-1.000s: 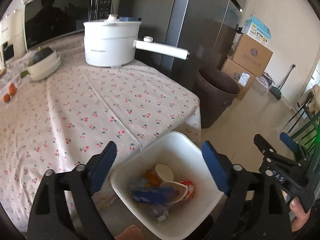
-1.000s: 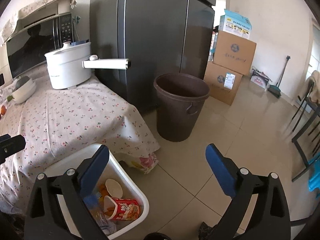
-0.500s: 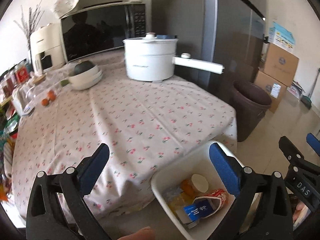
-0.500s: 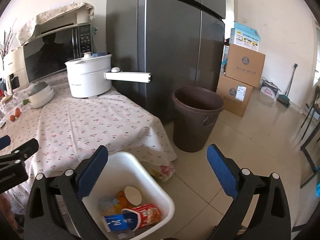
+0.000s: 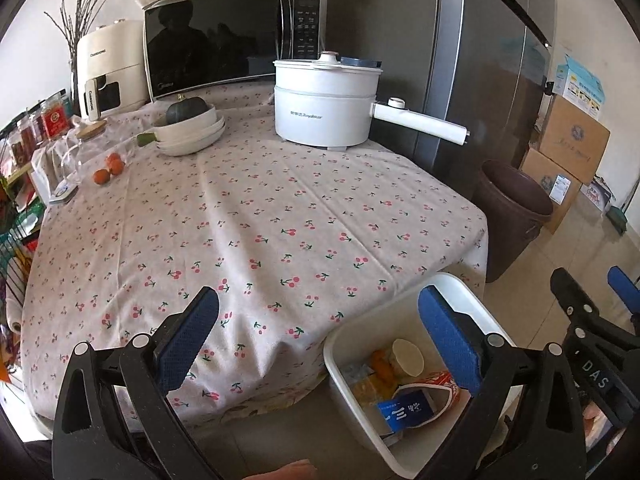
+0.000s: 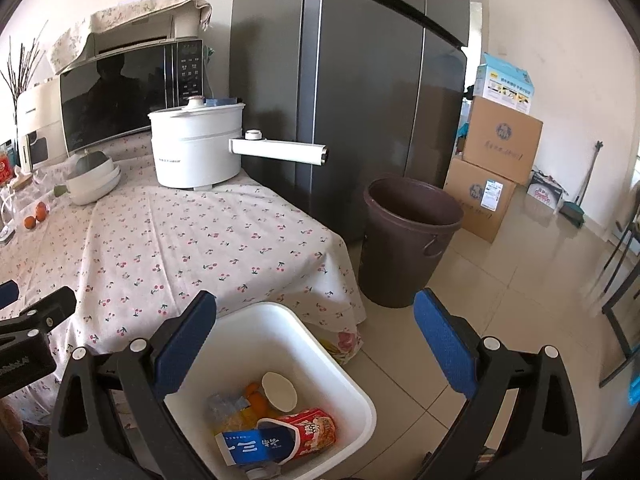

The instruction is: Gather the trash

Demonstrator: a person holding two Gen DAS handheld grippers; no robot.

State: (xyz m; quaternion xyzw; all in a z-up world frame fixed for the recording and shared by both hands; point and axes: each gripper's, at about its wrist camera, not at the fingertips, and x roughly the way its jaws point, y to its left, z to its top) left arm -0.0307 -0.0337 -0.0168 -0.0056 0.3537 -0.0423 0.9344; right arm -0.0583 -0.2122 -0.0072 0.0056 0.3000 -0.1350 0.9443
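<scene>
A white trash bin (image 6: 340,360) stands on the floor at the table's near corner; it also shows in the left wrist view (image 5: 344,348). It holds a blue carton (image 6: 256,450), a red cup (image 6: 312,432), a white lid (image 6: 279,391) and orange scraps. My left gripper (image 5: 318,336) is open and empty, above the table edge and the bin. My right gripper (image 6: 314,334) is open and empty, above the bin.
The table with the cherry-print cloth (image 5: 260,220) carries a white electric pot (image 5: 326,100), stacked bowls (image 5: 192,132), oranges (image 5: 108,170) and a microwave (image 5: 228,44). A brown bucket (image 6: 408,240) stands by the grey fridge (image 6: 360,100). Cardboard boxes (image 6: 500,148) are stacked behind.
Both grippers have risen and drawn back from the bin, so more of the table and room shows. Both stayed open. The trash in the bin lies as before.
</scene>
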